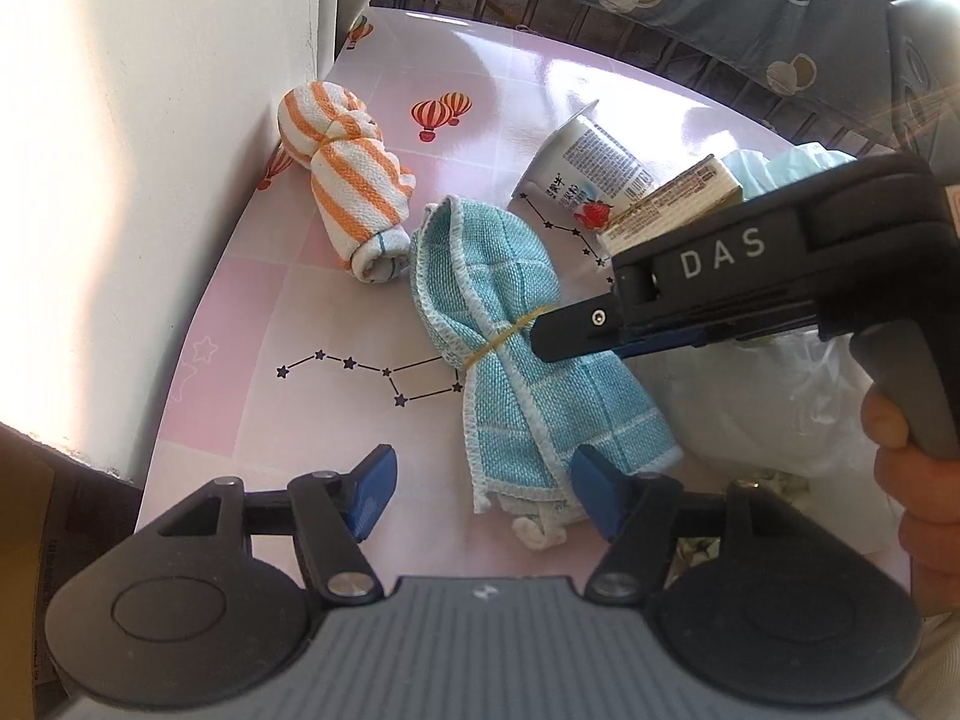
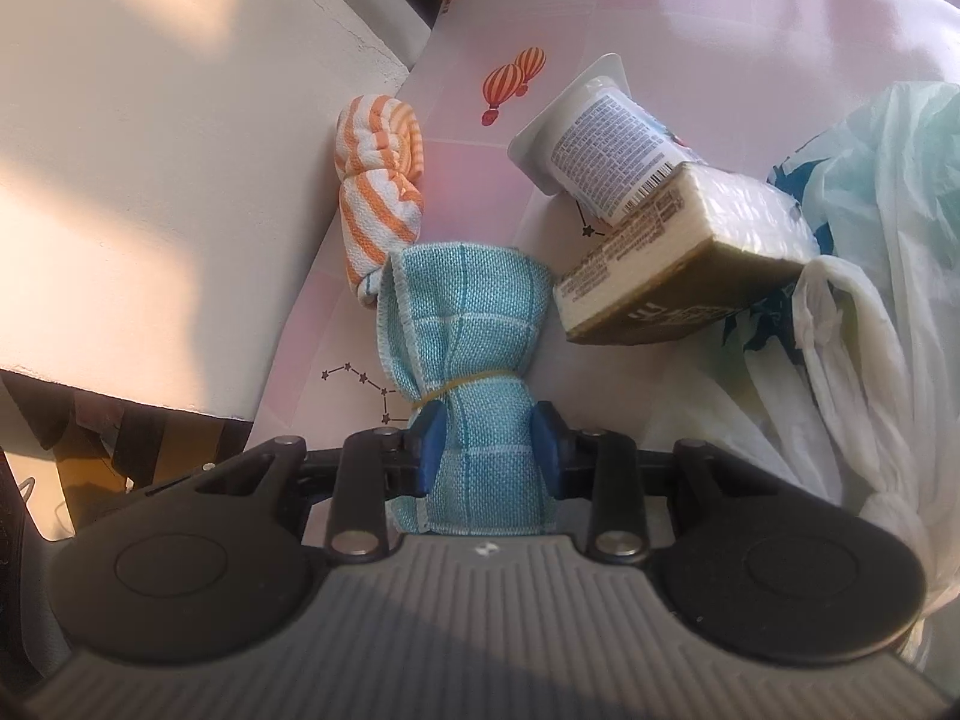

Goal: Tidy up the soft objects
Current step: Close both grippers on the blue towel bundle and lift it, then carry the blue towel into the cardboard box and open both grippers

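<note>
The right gripper [image 2: 489, 450] points steeply down at the desk [image 2: 750, 30], its two blue pads pressed against either side of the blue towel [image 2: 474, 324], just below the rubber band [image 2: 474, 387] that cinches its middle. In the left wrist view that same gripper [image 1: 543, 339] reaches in from the right edge, a hand [image 1: 918, 480] wrapped around its grey handle. The left gripper [image 1: 480, 489] also tilts steeply down, jaws spread with bare desk between them; its right pad [image 1: 594, 495] lies against the towel's near end without pinching it.

The blue towel lies toward the desk's wall-side edge, long axis running from the near edge away toward the far edge. Just beyond it, beside the wall [image 2: 150, 180], lies an orange-striped towel [image 2: 378, 180], knotted, pointing roughly the same way. A yogurt cup [image 2: 606, 144] lies on its side next to a wrapped carton [image 2: 678, 258], with plastic bags [image 2: 870, 240] toward the right edge.
</note>
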